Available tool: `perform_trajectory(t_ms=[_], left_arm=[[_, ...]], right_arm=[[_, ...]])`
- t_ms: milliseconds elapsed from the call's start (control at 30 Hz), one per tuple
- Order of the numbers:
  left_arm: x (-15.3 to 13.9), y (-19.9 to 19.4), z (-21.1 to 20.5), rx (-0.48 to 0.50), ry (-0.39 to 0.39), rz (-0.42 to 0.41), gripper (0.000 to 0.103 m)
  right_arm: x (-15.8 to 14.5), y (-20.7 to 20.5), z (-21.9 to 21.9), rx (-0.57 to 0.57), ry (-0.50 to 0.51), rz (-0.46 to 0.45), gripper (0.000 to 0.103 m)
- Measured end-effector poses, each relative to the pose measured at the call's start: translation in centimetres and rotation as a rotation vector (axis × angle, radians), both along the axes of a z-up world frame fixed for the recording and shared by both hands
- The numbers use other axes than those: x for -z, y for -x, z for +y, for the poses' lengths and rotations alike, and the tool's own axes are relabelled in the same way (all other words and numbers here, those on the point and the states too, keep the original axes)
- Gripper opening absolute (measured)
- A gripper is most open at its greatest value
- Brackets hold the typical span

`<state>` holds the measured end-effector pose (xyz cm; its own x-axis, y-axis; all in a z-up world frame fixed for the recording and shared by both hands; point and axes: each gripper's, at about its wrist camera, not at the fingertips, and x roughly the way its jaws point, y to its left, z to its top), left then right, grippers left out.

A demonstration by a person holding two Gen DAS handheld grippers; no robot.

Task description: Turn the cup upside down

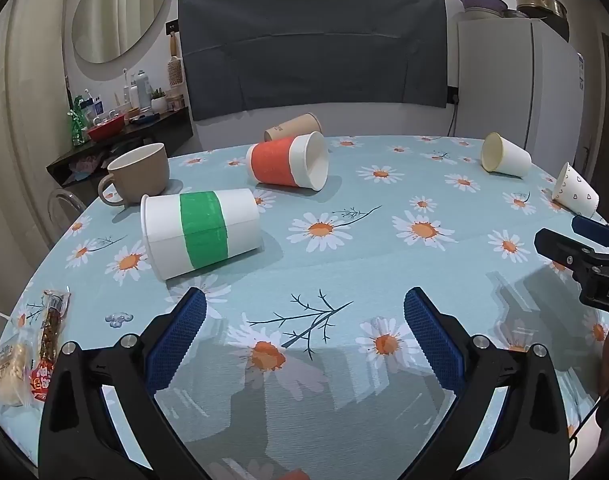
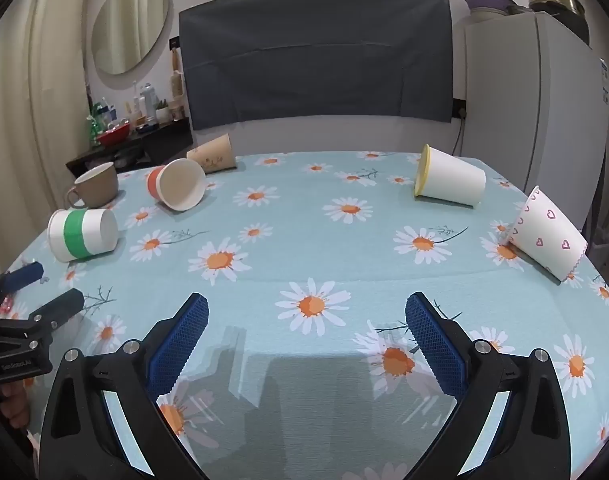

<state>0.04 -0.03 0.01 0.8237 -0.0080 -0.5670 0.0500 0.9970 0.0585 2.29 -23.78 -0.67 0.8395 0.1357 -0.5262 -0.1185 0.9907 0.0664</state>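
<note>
Cups are scattered on their sides across the daisy tablecloth [image 1: 384, 248]; the green-banded cup [image 1: 202, 234] lies nearest, ahead-left of the left gripper [image 1: 304, 328]. Both the left and the right gripper [image 2: 306, 332] are spread wide, nothing held. A side pinch could send it rolling.

A home dining room: daisy tablecloth [image 1: 384, 264], fridge [image 1: 516, 80] topped with pots, oval wall mirror [image 1: 120, 8].

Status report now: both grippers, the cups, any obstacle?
Left gripper open, empty. Right gripper open, empty. Five paper cups on their sides, nearest green cup; mug upright. Nothing blocking.
</note>
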Motion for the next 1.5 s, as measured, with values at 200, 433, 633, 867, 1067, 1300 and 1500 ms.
perform_trajectory(t_ms=[200,433,633,867,1067,1300,1500], left_arm=[[-0.28,0.31,-0.53,0.009,-0.024,-0.026,0.097],[-0.19,0.41,-0.29,0.013,-0.014,-0.025,0.097],[-0.11,0.39,-0.23,0.013,-0.009,-0.023,0.097],[-0.04,0.33,-0.23,0.013,-0.006,-0.022,0.097],[0.0,0.27,-0.3,0.014,-0.004,-0.02,0.097],[0.02,0.27,-0.28,0.013,-0.003,-0.02,0.097],[0.07,0.16,-0.31,0.017,0.005,-0.016,0.097]], right_arm=[[-0.06,0.21,-0.16,0.007,-0.004,-0.004,0.095],[0.0,0.01,0.0,-0.001,0.002,0.004,0.095],[0.05,-0.05,0.05,-0.001,0.004,0.007,0.095],[0.08,-0.12,0.06,-0.001,0.004,0.008,0.095],[0.12,-0.16,0.07,-0.001,0.005,0.009,0.095],[0.14,-0.16,0.05,0.002,0.005,0.01,0.095],[0.15,-0.25,0.09,0.001,0.006,0.011,0.095]])
